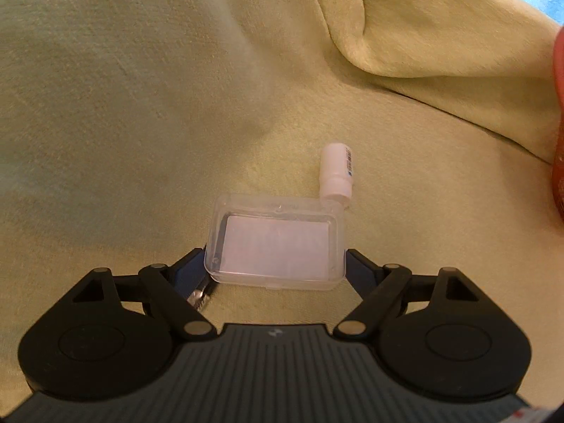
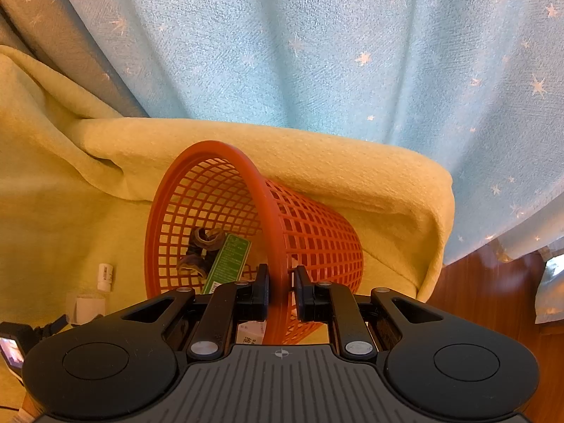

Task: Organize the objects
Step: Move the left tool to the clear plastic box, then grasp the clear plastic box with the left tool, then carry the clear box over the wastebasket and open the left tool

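Note:
A clear plastic box with a white card inside lies on the yellow-green blanket. My left gripper holds it, with the blue pads pressed on its two short sides. A small white bottle lies touching the box's far right corner. In the right wrist view my right gripper is shut on the rim of the orange mesh basket, which is tipped toward the left. Inside it lie a green packet and a brown curled item. The bottle and box show at the lower left.
A raised fold of blanket runs behind the objects. A blue star-patterned curtain hangs behind the blanket's edge. Wooden floor shows at the lower right. A white carton sits beneath the right gripper. The basket's side shows at the left wrist view's right edge.

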Action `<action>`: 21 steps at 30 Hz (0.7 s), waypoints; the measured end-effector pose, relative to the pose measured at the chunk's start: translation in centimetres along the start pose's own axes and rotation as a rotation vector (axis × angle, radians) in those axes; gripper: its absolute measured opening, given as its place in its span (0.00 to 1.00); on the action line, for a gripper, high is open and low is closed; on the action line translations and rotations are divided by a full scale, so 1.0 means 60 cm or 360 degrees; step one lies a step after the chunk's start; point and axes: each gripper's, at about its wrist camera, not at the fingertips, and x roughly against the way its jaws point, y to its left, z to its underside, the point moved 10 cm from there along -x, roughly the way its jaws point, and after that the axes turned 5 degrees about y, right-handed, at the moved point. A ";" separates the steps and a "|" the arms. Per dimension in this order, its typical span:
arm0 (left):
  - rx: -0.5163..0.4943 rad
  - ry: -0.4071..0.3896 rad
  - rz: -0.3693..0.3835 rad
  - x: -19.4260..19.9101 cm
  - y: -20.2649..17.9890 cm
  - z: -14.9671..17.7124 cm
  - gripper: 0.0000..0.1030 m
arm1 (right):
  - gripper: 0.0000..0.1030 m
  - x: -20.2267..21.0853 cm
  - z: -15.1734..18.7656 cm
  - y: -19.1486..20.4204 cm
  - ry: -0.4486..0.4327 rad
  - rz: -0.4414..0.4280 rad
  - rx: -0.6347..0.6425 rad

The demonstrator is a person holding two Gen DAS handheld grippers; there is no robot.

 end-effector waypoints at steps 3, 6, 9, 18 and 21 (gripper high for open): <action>-0.0002 0.0018 0.0015 0.013 -0.004 0.015 0.80 | 0.10 -0.001 0.001 0.000 0.0001 -0.0001 0.0004; 0.0008 0.0020 0.0043 0.033 -0.007 0.027 0.80 | 0.10 -0.002 0.001 0.000 0.0001 -0.0001 0.0010; 0.0026 -0.0002 0.0076 0.064 -0.014 0.035 0.80 | 0.10 -0.002 0.002 0.001 0.0002 -0.0004 0.0025; 0.0029 -0.0159 0.0218 0.172 -0.058 0.008 0.79 | 0.10 -0.004 0.002 0.003 0.0003 -0.0002 0.0079; 0.0039 -0.0215 0.0276 0.207 -0.077 -0.006 0.80 | 0.10 -0.006 0.002 0.004 0.0003 -0.0003 0.0093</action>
